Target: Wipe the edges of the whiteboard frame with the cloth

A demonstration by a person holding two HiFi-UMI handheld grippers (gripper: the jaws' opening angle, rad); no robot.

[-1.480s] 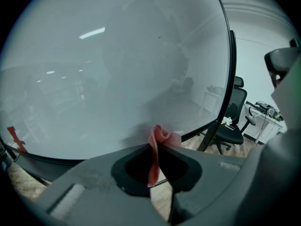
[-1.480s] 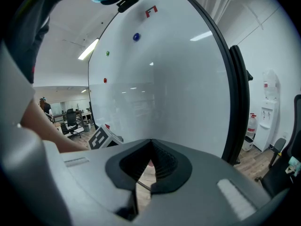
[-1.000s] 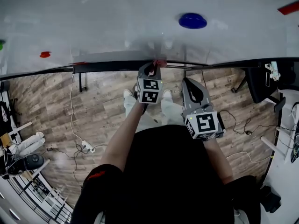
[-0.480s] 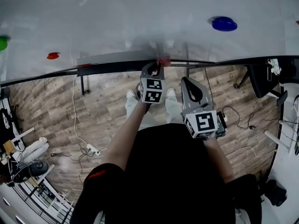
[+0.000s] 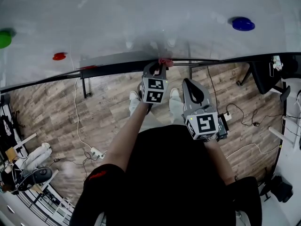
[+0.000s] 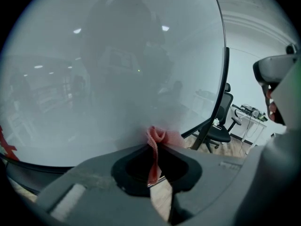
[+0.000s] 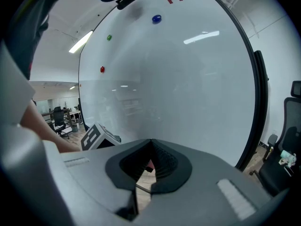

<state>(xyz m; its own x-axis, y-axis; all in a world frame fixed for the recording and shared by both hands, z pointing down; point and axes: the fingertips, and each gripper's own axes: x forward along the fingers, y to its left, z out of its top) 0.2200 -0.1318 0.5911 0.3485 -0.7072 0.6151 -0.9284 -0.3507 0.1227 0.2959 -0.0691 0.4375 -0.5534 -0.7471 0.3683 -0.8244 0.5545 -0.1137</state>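
Observation:
The whiteboard (image 5: 141,18) fills the top of the head view, and its black frame (image 5: 113,66) runs along the lower edge. My left gripper (image 5: 157,66) is shut on a pink-red cloth (image 5: 164,61) and presses it against that lower edge. In the left gripper view the cloth (image 6: 157,138) sticks up between the closed jaws (image 6: 153,147), touching the board, with the frame's right side (image 6: 225,79) beyond. My right gripper (image 5: 190,84) hangs back from the board, shut with nothing in it. Its own view has the jaws (image 7: 150,142) closed and the frame (image 7: 259,93) at the right.
Blue (image 5: 243,23), red (image 5: 59,56) and green (image 5: 4,38) magnets sit on the board. Below are a wooden floor, the board's stand legs (image 5: 83,84), cables with a power strip (image 5: 96,151), and a black office chair (image 5: 261,81) at the right.
The left gripper has slid the cloth leftward along the lower frame edge; the magnets have drifted right in the head view. The right gripper keeps its place beside the left.

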